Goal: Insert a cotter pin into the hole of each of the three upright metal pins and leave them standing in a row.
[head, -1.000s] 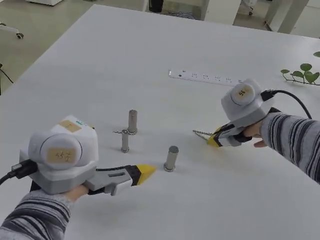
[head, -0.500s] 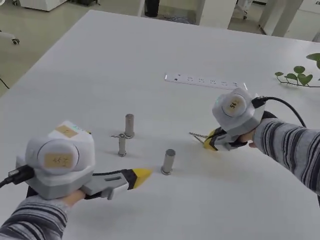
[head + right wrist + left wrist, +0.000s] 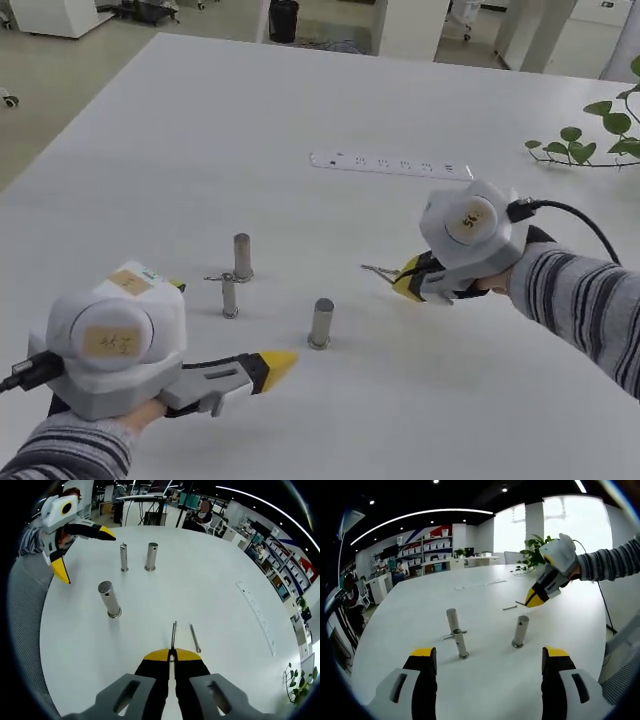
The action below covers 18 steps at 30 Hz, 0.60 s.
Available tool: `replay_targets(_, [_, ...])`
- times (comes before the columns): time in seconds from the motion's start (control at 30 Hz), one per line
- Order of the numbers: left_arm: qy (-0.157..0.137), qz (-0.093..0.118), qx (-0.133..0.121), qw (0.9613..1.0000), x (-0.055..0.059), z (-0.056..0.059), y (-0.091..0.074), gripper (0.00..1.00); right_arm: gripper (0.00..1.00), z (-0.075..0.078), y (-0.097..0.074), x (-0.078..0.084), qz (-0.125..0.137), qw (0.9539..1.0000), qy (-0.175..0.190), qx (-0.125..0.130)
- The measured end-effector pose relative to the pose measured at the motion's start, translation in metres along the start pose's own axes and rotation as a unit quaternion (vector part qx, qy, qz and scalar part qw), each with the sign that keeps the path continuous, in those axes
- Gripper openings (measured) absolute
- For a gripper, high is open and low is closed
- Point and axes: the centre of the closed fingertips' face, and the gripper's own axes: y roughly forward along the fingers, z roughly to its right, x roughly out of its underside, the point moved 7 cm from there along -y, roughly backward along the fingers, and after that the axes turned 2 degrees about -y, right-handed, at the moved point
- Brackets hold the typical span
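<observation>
Three upright metal pins stand on the white table: a rear pin [image 3: 241,256], a thin pin [image 3: 230,296] with a cotter pin [image 3: 213,278] through its top, and a thicker pin [image 3: 321,322] to the right. My left gripper [image 3: 489,655] is open, its jaws wide apart just short of the pins; one yellow fingertip [image 3: 278,359] points at the thicker pin. To the right of the pins, my right gripper [image 3: 171,654] is shut on a cotter pin [image 3: 173,631] that sticks out forward. A loose cotter pin [image 3: 194,638] lies on the table beside it.
A white power strip [image 3: 390,165] lies farther back on the table [image 3: 420,400]. A green plant [image 3: 590,140] reaches in at the far right. Desks, shelves and people are in the room beyond.
The head camera has shifted, so the whole picture has moved. Both grippers keep about the same place relative to the pins, and the right one stays shut on its cotter pin.
</observation>
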Motion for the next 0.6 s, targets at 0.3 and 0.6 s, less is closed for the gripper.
replay_targets(0.3, [0.014,0.001,0.019,0.9997,-0.009,0.016,-0.003,0.77,0.00,-0.013,-0.007,-0.003,0.038,0.9989,-0.028,-0.001])
replay_targets(0.6, [0.003,-0.002,0.050,0.9988,-0.011,0.033,-0.004,0.66,0.00,-0.044,-0.015,-0.015,0.079,0.9933,-0.084,-0.010])
